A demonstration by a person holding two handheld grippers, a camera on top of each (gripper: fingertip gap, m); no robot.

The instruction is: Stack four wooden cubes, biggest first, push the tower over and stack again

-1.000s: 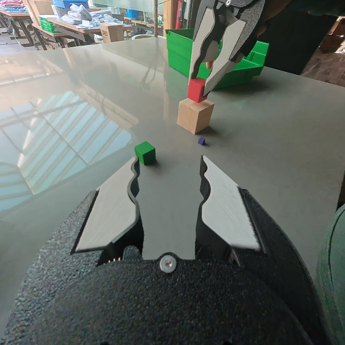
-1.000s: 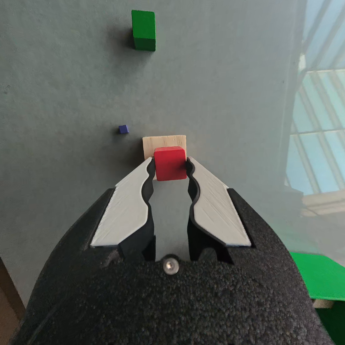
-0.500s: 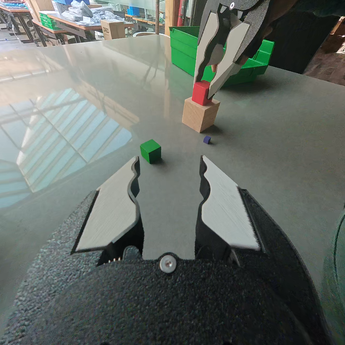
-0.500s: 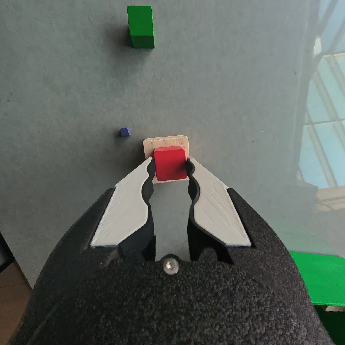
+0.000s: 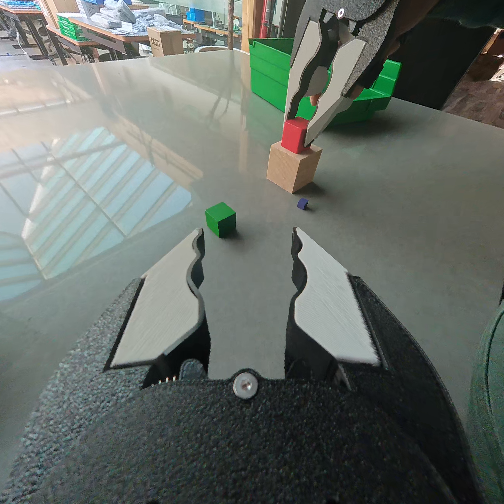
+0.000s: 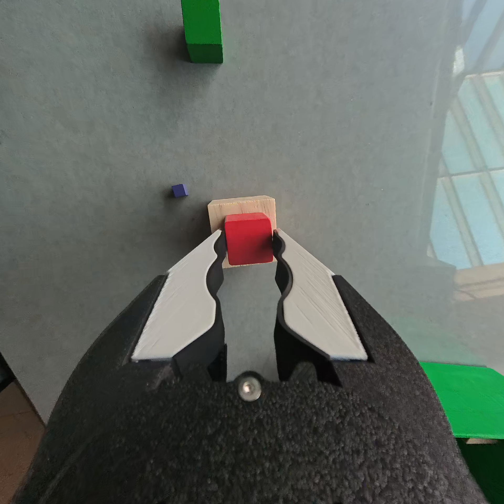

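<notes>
Two stacked cubes looked precarious: the right gripper (image 6: 248, 231) pinched the red cube (image 6: 249, 238) off-centre atop the wooden block (image 6: 241, 206); any sideways tug might have toppled it, while the left gripper (image 5: 247, 231) hovered, fingers spread, near the green cube (image 5: 220, 219).

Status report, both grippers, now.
Right gripper shut on red cube, cube seated on wooden block. Left gripper open, empty, nearest green cube. Small blue cube beside block, apart.
</notes>
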